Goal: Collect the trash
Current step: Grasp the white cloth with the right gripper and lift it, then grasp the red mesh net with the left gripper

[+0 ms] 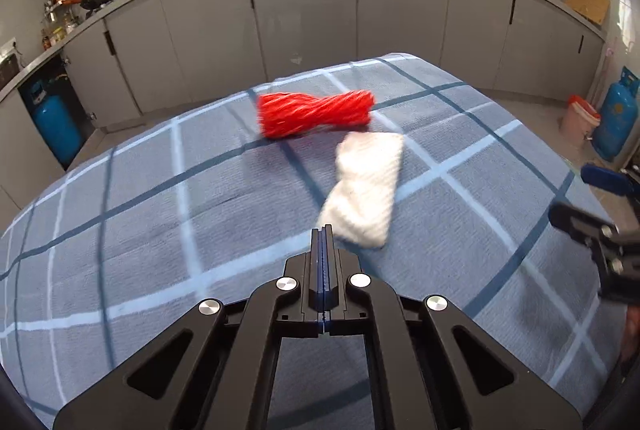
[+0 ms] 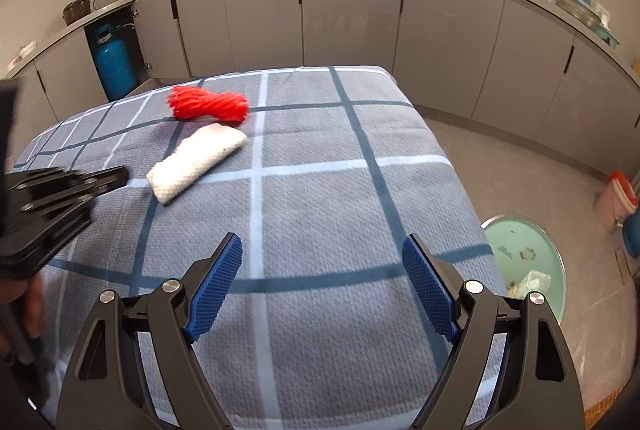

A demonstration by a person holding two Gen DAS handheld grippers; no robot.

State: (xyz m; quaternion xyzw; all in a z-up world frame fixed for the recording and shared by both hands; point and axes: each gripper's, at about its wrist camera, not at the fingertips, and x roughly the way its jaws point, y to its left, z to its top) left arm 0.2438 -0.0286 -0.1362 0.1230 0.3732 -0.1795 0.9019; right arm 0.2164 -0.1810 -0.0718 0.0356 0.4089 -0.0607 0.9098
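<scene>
**Listing table, trash pieces and bin at one moment**

Covering the table: a blue-grey checked cloth [image 2: 320, 157]. In the right wrist view its far edge runs across the upper middle of the frame and its right edge drops toward the lower right. The wide middle and right part of the cloth lies bare.

Item 1: red mesh wad [image 2: 208, 104], upper left of centre in the right wrist view, near the far edge.
Item 2: white mesh wad [image 2: 196, 161], just beside the red one on its near side; whether they touch cannot be told.

Left gripper [image 1: 322, 230]: jaws clenched together, nothing between them, tips just beside the near end of the white wad, no contact visible. In the right wrist view it enters from the left edge.
Right gripper [image 2: 322, 266]: jaws released and wide, nothing between them, over bare cloth, well apart from both wads.

Containers: a pale green round bin [image 2: 528, 262] on the floor at lower right, past the table's right edge, holding crumpled pale scraps [image 2: 532, 284]. A pinkish pail with a red liner [image 2: 616, 197] stands at the right edge. A blue gas cylinder [image 2: 114, 63] sits in an open cabinet bay at upper left.
</scene>
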